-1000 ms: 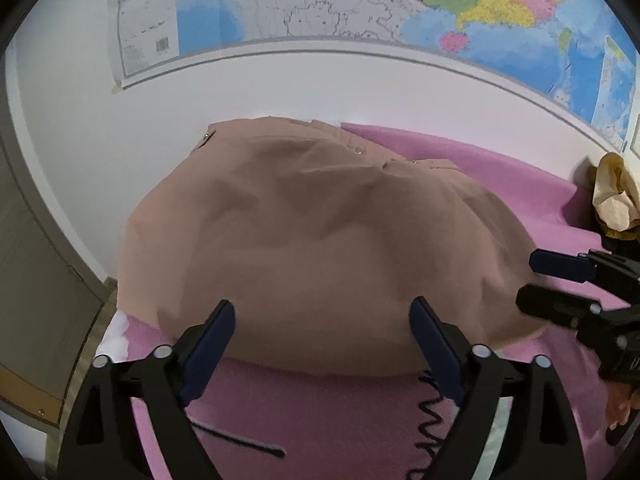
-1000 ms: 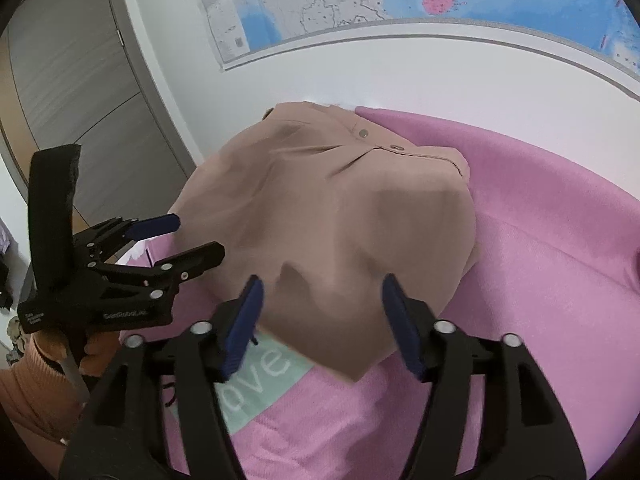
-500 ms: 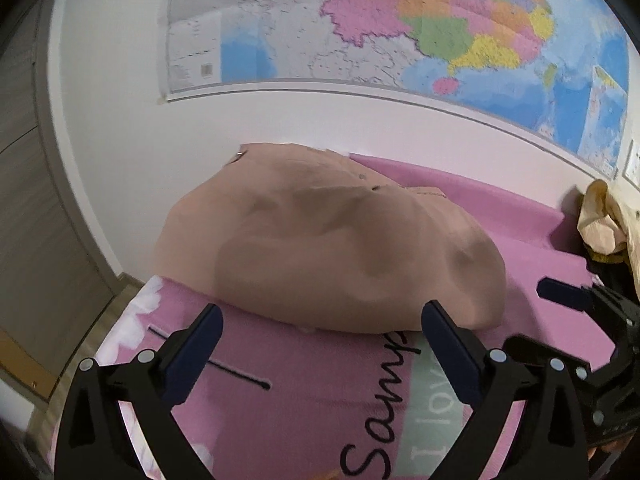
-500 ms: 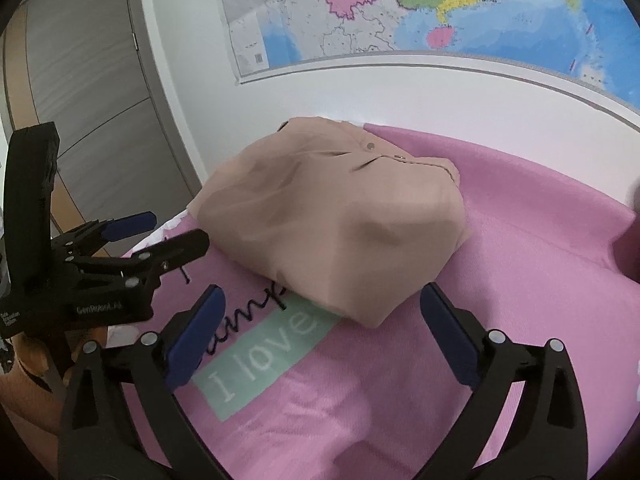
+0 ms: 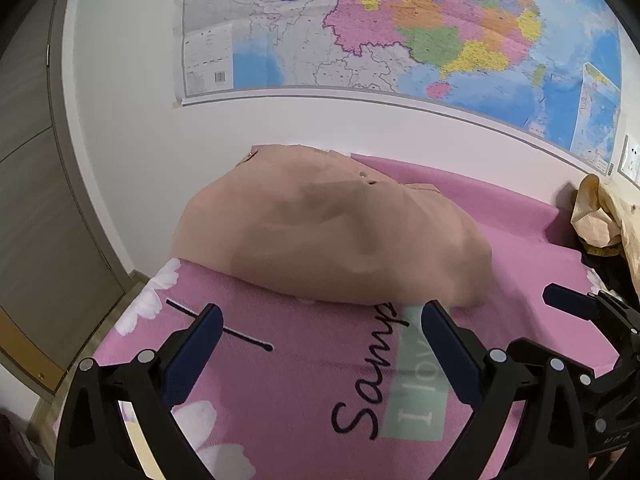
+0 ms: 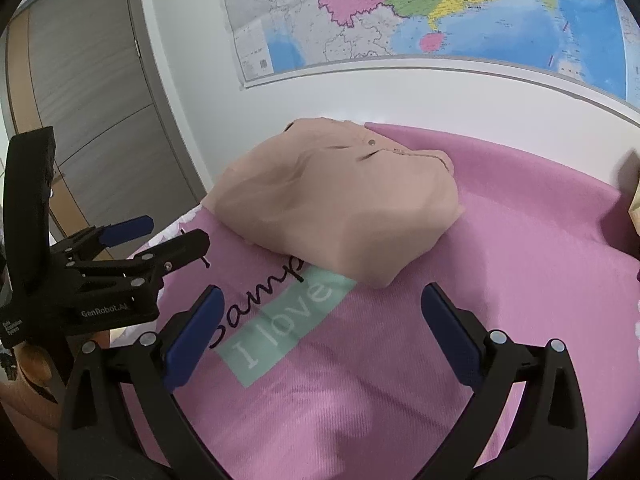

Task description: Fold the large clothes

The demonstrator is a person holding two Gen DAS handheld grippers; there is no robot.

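At frame centre the folded tan garment (image 6: 340, 204) rests on the pink bedspread (image 6: 500, 260); your left gripper (image 5: 320, 350) and right gripper (image 6: 318, 332) have just opened wide, empty. Re-approach low and a pad could snag its near edge, undoing the fold.

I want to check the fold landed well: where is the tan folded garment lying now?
The tan folded garment lies on the pink printed blanket, at its far left end against the white wall under the map, ahead of both grippers in both wrist views.

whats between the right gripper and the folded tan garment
Only pink bedspread with its mint "I love" patch, seen in the right wrist view; the right gripper is open, short of the tan garment.
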